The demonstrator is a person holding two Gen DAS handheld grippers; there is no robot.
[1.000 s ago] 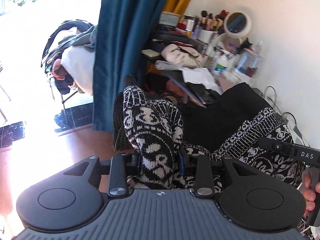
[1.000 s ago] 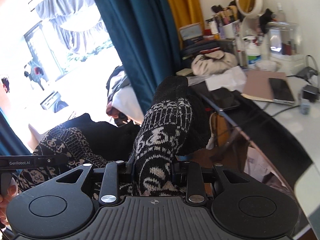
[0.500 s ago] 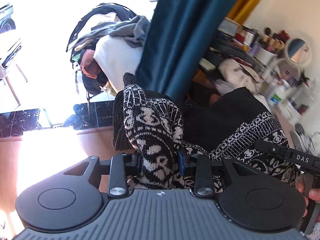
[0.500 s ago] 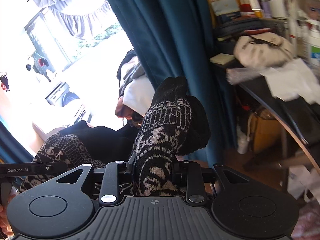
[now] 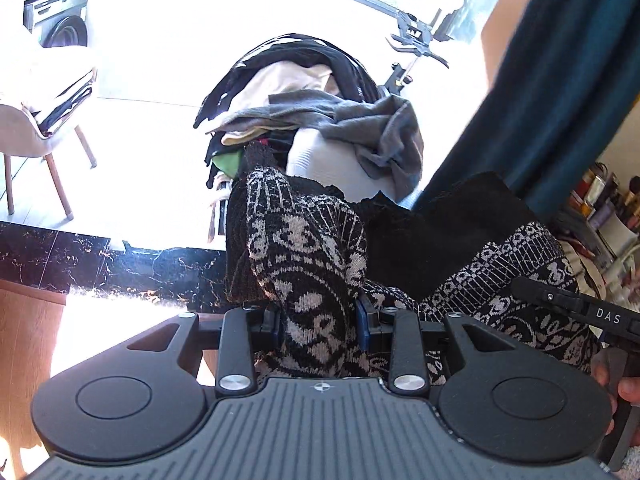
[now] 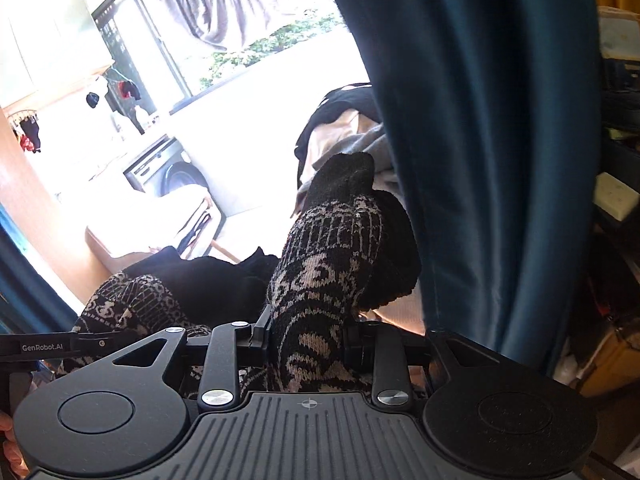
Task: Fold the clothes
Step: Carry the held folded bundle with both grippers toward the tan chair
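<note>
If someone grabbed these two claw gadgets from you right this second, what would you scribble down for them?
Left claw: shut on the patterned knit garment.
Right claw: shut on another bunched part of the same garment.
The knit hangs slung between the two claws in mid-air, facing the heap of clothes by the blue curtain.
Done: garment picked up at two points.
Left: no fold is visible yet; spread it on a surface and fold it. The heap looks unfolded too.
</note>
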